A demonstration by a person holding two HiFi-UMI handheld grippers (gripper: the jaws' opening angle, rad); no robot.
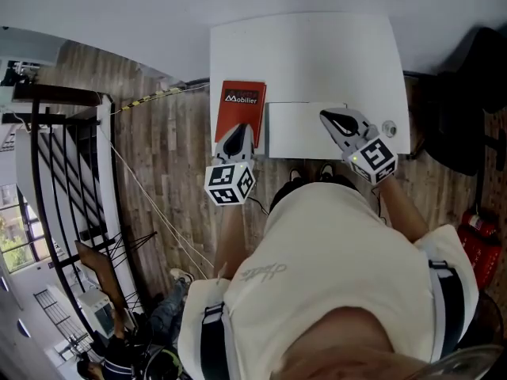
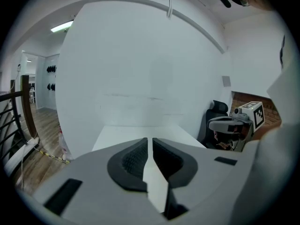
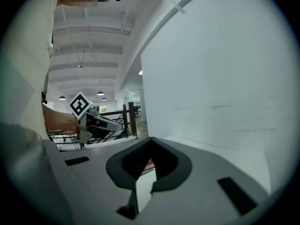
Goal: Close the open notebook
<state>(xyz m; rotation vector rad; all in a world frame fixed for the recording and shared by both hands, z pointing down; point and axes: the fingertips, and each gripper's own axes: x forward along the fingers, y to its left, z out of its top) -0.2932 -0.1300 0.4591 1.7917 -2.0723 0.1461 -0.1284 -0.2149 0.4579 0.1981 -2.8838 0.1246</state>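
Seen from the head view. Brown wood floor [image 1: 170, 165] down the left side and past the right edge. At 12 o'clock, a big white surface [image 1: 301, 54], set against a white wall [image 1: 119, 6]. At 6 o'clock, a person in a cream shirt [image 1: 341, 275], filling most of the low half. At 9 o'clock, a black stair railing [image 1: 59, 172]. At 3 o'clock, a black office chair [image 1: 467, 85], just beside the surface. At 4 o'clock, a red thing [image 1: 479, 248] on the floor, too blurry to name.

Open notebook [image 1: 305, 129] lying flat at the near edge of the surface, close to the middle of the picture. White page facing up. Red cover [image 1: 242, 101] with white print touching the page on its 9 o'clock side.

Left gripper [image 1: 241, 129] over the near end of the red cover, pointing to 12 o'clock. Jaws almost together, with only a thin slit between them and nothing in it.

Right gripper [image 1: 327, 118] over the 3 o'clock end of the white page, pointing to about 10 o'clock. Jaws closed, tips touching, nothing pinched. Just a peek of red and white through the hole behind the tips. Cannot tell if either gripper touches the notebook.

Small silver round thing [image 1: 388, 127] on the surface at 3 o'clock from the right gripper, near it but apart.
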